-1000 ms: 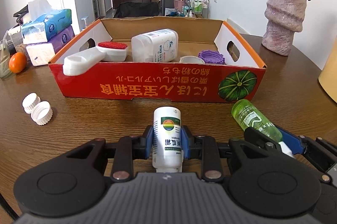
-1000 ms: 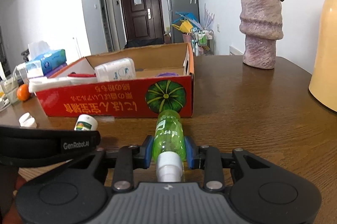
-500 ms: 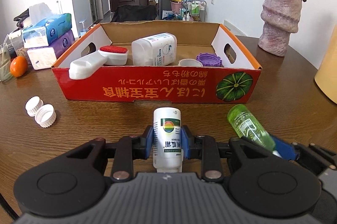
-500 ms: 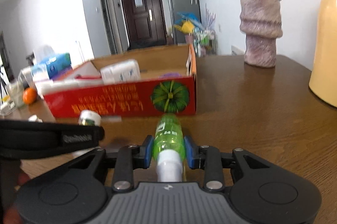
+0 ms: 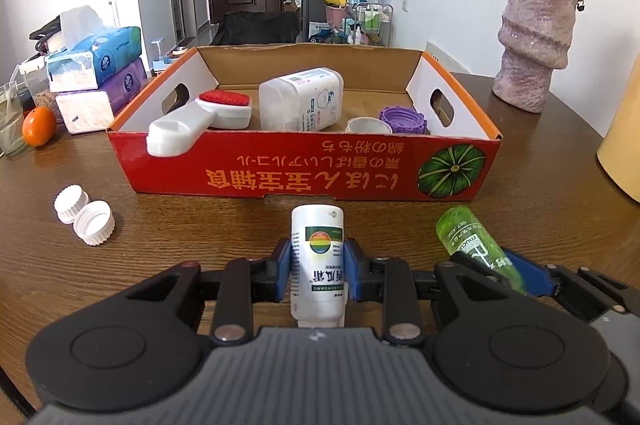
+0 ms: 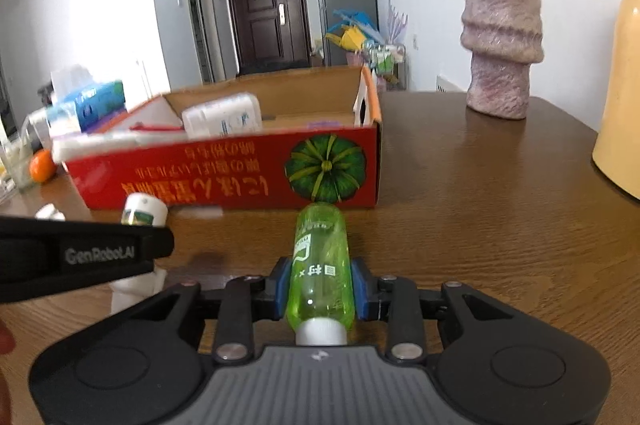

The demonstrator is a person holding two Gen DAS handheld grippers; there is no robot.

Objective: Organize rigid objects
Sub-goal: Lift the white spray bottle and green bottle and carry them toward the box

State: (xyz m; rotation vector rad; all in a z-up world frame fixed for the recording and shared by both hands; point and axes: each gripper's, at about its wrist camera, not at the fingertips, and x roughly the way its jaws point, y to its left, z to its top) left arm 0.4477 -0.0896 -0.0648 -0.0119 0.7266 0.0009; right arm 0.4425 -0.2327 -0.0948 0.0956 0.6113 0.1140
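Both grippers have lifted slightly since a second ago, the red cardboard box now sitting lower in each view. The left gripper pinches a smooth white plastic bottle between its blue pads, base pointing at the box. The right gripper clamps a translucent green bottle, white cap toward the camera. Inside the box lie a white brush with red pad, a squarish white container and a ridged purple lid. Two ribbed white caps rest on the wood-grain table.
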